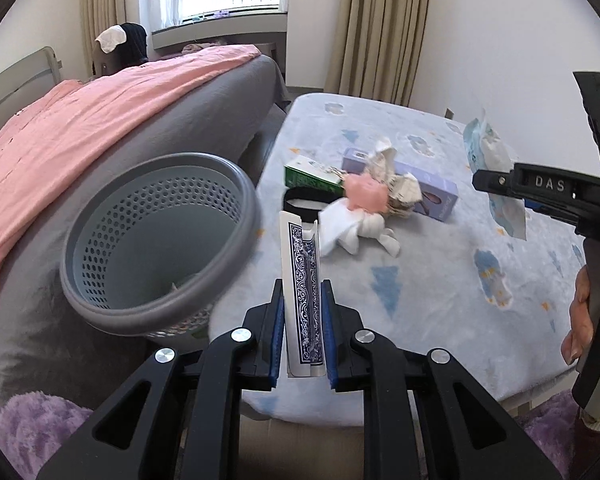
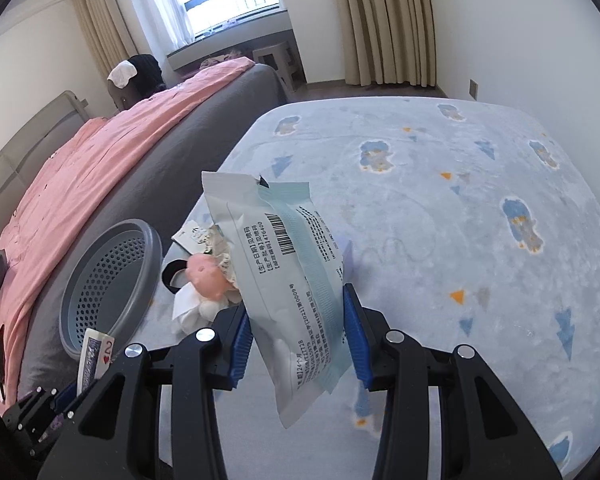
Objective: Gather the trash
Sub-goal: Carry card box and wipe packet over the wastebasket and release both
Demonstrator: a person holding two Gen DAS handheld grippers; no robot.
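My left gripper is shut on a flat playing-card box with a blue patterned face, held upright above the table's near edge, just right of the grey perforated basket. My right gripper is shut on a white and teal wipes packet, lifted over the table. In the left wrist view that packet hangs at the far right. A trash pile lies on the table: a pink lump, white tissue, a green carton, a purple box and a black ring.
The table wears a pale blue blanket with cloud prints. The basket stands between the table and a bed with a pink cover over grey sheets. Curtains and a window are behind. A hand grips the right tool.
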